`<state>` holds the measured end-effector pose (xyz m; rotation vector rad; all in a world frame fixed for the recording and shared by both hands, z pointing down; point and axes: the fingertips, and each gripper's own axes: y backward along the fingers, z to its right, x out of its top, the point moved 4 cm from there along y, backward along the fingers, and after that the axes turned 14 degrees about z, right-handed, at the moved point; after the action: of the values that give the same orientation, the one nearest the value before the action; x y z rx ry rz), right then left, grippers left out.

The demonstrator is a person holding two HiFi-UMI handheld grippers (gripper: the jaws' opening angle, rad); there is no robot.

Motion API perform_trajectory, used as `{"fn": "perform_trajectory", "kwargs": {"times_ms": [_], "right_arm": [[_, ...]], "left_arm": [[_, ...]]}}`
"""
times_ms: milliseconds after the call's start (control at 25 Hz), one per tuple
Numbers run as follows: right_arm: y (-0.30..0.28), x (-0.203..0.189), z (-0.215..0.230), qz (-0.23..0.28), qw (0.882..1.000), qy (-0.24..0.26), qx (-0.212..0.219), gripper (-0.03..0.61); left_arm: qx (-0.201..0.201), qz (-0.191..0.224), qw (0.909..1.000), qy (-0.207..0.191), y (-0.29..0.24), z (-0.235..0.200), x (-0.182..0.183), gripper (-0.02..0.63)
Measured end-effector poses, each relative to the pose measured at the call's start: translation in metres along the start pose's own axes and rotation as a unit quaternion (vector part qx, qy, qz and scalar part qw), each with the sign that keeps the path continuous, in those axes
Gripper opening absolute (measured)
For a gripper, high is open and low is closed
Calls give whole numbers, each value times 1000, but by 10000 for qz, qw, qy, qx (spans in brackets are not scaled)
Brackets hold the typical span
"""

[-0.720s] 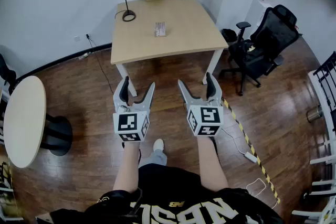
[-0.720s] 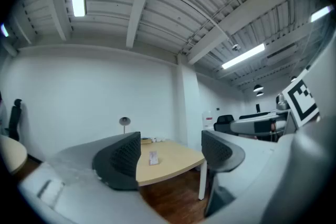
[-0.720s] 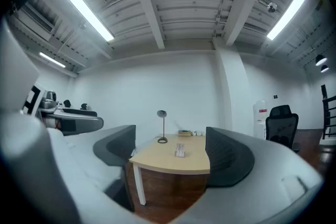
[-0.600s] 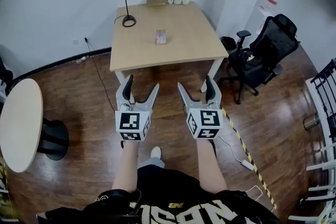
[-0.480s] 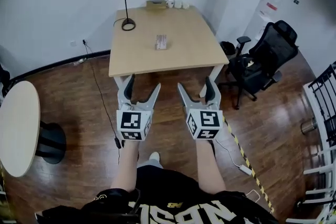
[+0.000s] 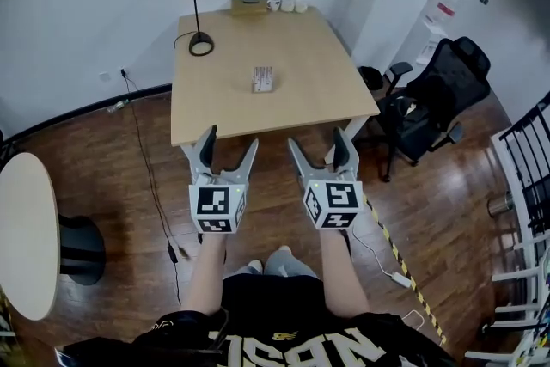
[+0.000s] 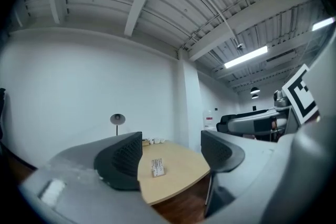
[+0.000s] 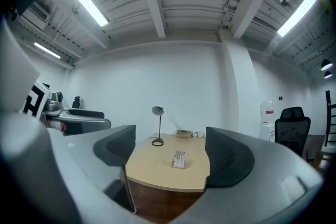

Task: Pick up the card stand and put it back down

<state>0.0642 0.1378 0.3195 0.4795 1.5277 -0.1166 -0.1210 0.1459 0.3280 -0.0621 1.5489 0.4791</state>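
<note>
The card stand (image 6: pixel 262 79) is a small upright holder with a printed card, standing near the middle of the light wooden table (image 6: pixel 309 103). It also shows between the jaws in the left gripper view, card stand (image 7: pixel 157 167), and in the right gripper view, card stand (image 8: pixel 179 159). My left gripper (image 6: pixel 230 144) and right gripper (image 6: pixel 315 144) hover side by side over the table's near edge, well short of the stand. Both stand open with nothing between their jaws.
A grey desk lamp (image 6: pixel 193 9) stands at the table's far left corner, with a tissue box (image 6: pixel 247 6) and white cups (image 6: pixel 288 5) along the far edge. A black office chair (image 6: pixel 434 103) is at the right, a round table (image 6: pixel 26 228) at the left. Cables lie on the wooden floor.
The person has stepped toward the table, so both grippers have come from over the floor to the table's near edge. The jaws have stayed open.
</note>
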Motion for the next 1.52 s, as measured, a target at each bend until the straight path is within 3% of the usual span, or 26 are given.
{"fn": "perform_trajectory", "kwargs": {"times_ms": [360,640,920,1160,1520], "right_arm": [[-92,-46,30,-71,9995,-181,239,408],[-187,-48,78,235,9983,-350,398,408],[-249,-67,107,257,9957,-528,723,408],[-278,-85,104,142,9926,-603,1045,408],[-309,-108,103,-91,9927,-735,957,408]], "left_arm": [[234,-136,9996,-122,-79,-41,-42,359],[322,-57,9987,-380,-167,-58,-48,359],[513,33,9982,-297,-232,-61,-71,353],[630,-95,9974,-342,-256,-72,-87,353],[671,-311,9968,-297,-269,-105,-104,351]]}}
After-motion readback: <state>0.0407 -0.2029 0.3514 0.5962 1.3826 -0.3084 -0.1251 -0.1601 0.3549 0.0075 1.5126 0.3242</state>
